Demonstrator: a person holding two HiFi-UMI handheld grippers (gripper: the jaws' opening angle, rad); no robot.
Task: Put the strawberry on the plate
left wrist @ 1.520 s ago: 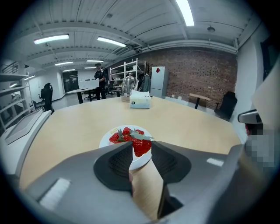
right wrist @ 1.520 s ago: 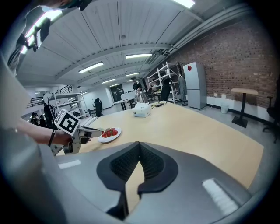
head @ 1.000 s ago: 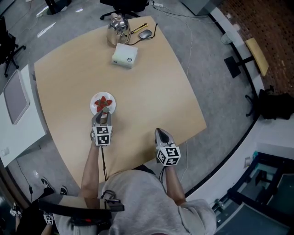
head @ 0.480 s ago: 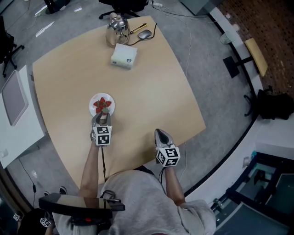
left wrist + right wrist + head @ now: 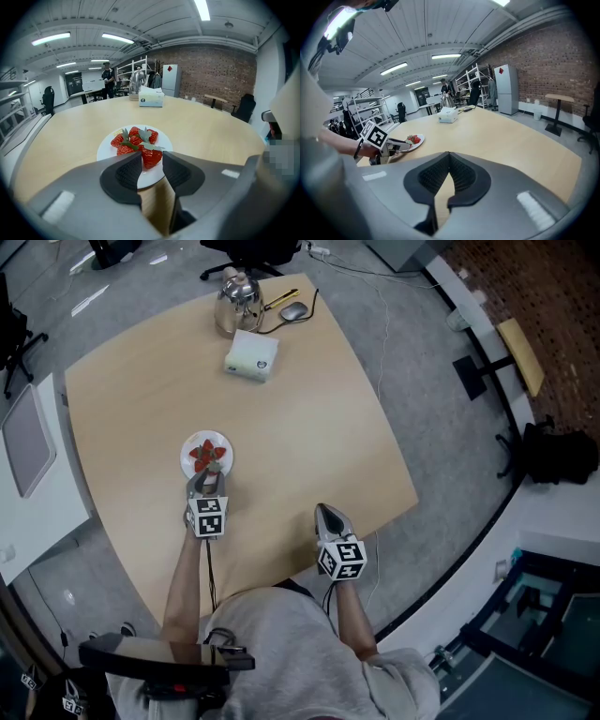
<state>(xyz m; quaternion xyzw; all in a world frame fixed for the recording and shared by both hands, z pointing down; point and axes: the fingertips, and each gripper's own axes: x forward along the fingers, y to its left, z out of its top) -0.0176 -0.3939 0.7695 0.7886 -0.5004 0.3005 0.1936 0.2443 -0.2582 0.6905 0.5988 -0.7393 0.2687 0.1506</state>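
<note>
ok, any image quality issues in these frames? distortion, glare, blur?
Head view: sharp and evenly lit, no harsh shadows on the table. Left gripper view: strong fisheye with black corners; the strawberry and plate are in focus, but the ceiling lights are blown out. Right gripper view: same fisheye and dark corners; the lamp at top left is overexposed.

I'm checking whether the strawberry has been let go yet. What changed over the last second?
Nothing visibly changed. The left gripper stays at the near rim of the plate, its jaws against the sides of a strawberry over the plate. The right gripper stays shut and empty at the near edge of the table.
</note>
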